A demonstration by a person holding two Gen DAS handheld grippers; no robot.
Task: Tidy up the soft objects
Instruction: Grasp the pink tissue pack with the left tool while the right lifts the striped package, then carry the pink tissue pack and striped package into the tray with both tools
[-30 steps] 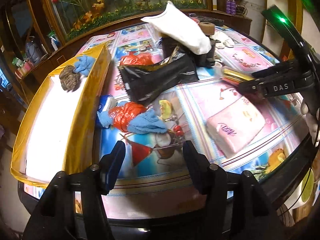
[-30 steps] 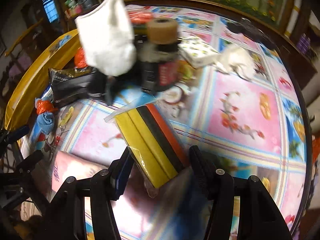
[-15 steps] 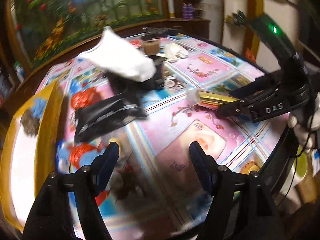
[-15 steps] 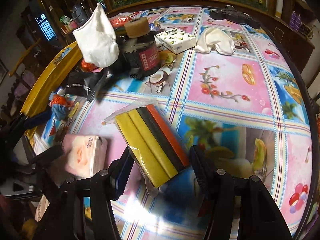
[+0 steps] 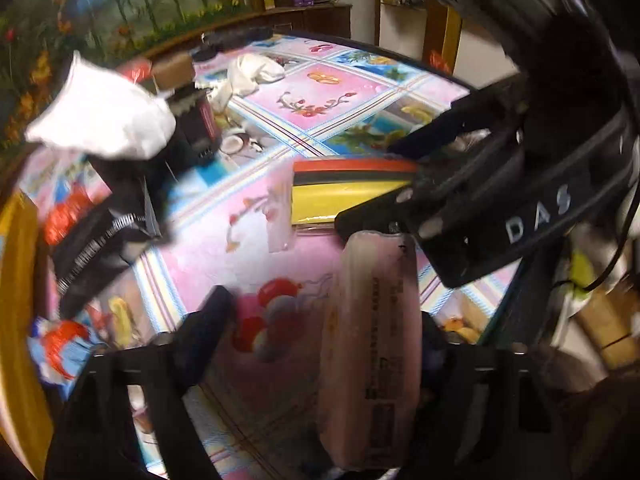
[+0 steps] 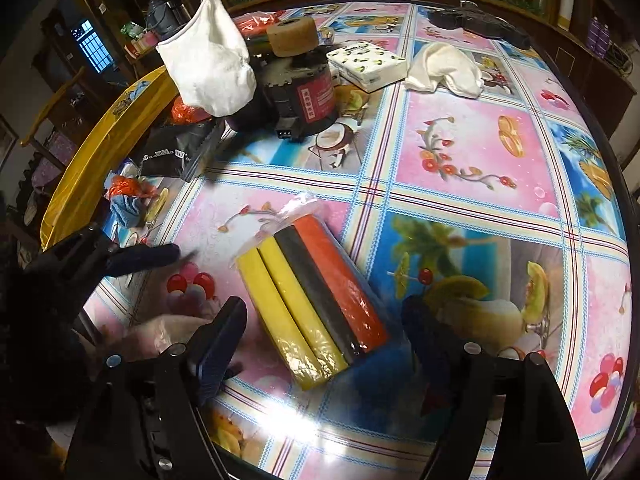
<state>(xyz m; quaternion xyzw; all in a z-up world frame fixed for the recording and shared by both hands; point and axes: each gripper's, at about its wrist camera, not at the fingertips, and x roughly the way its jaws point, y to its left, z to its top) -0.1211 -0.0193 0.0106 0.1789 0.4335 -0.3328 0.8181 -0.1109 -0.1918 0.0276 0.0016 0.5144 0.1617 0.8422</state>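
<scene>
Right wrist view: sponge pack (image 6: 312,300) lies flat on the table (image 6: 480,152) between the fingers, touched by neither.
Right gripper (image 6: 324,328): jaws wide, just been opening, tilted down.
Handling: light, squashy, slick wrap; grip across its long sides.
Left gripper (image 5: 320,320): tilted down, jaws just been closing; pink tissue pack (image 5: 372,344) against its right finger, grip unclear.
</scene>
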